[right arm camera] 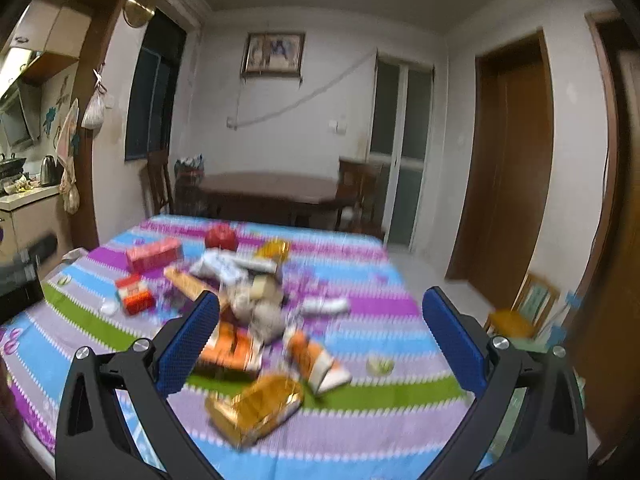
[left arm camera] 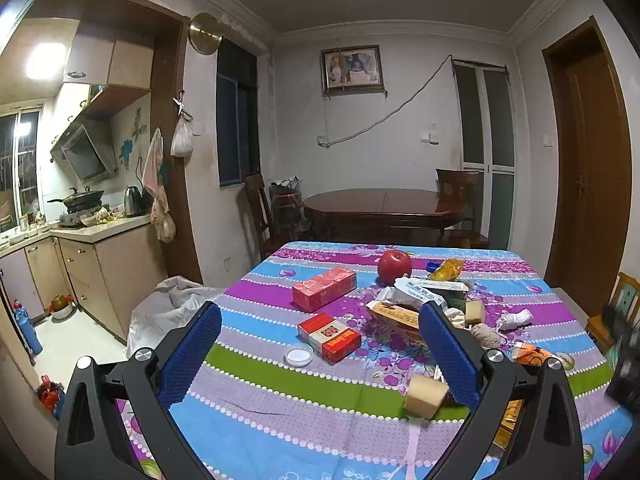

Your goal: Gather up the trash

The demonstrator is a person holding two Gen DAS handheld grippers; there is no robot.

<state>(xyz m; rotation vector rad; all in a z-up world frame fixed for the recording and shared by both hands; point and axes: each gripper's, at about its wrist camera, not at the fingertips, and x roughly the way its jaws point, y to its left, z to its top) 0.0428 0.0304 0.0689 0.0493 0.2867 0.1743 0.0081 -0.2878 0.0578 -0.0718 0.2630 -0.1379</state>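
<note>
My left gripper (left arm camera: 320,344) hangs above a table (left arm camera: 280,408) draped in a striped floral cloth, its blue fingers (left arm camera: 192,356) spread wide and gripping nothing. My right gripper (right arm camera: 320,332) hovers over the same table, fingers (right arm camera: 452,336) likewise parted and empty; that view is blurred.

The trash lies in a loose heap near the table's middle. Taking the red apple (left arm camera: 394,266) at the far side as the marker: a pink carton (left arm camera: 324,289) sits just to its left, a yellow wrapper (left arm camera: 449,270) just to its right, and a crumpled white packet (left arm camera: 424,290) lies in front of it. Nearer me from the apple come a red box (left arm camera: 329,337) with a small white lid (left arm camera: 299,354) beside it, then a pale yellow block (left arm camera: 425,395) close against my left gripper's right finger. In the right wrist view a gold foil pack (right arm camera: 254,408) and an orange wrapper (right arm camera: 316,360) lie nearest me, well in front of the apple (right arm camera: 221,237), between my open fingers.
</note>
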